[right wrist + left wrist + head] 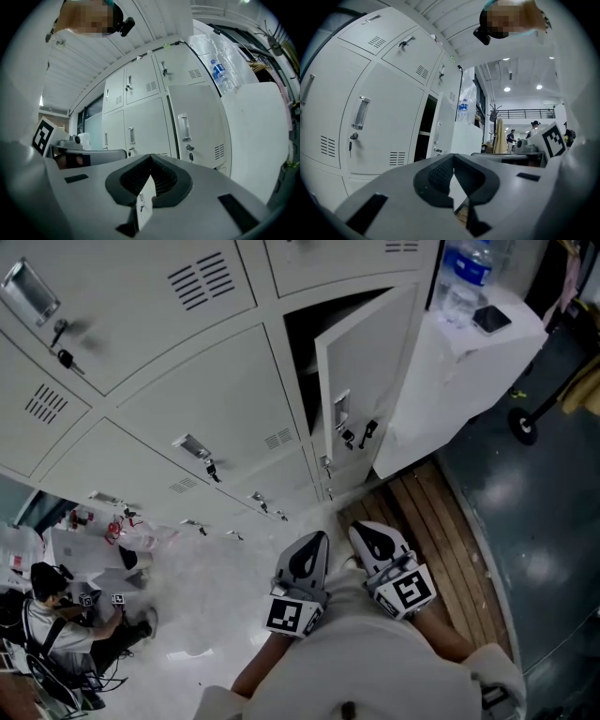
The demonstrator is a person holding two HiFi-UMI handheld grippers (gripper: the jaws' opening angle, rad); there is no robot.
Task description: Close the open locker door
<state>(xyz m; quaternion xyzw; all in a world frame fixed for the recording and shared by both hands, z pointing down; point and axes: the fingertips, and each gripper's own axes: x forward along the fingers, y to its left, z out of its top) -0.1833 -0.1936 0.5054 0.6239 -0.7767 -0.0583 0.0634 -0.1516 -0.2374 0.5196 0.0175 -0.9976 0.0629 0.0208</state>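
White metal locker door stands ajar, upright, straight ahead; right gripper nearer, left gripper alongside, both pressed together, empty.

Even, soft indoor light. Ceiling lamps glow at two o'clock in the left gripper view. The open locker holds deep shadow. Both gripper views bend strongly, corners black.

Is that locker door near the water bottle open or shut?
Open. The locker door stands swung outward at an angle, and a dark gap into the locker shows behind it.
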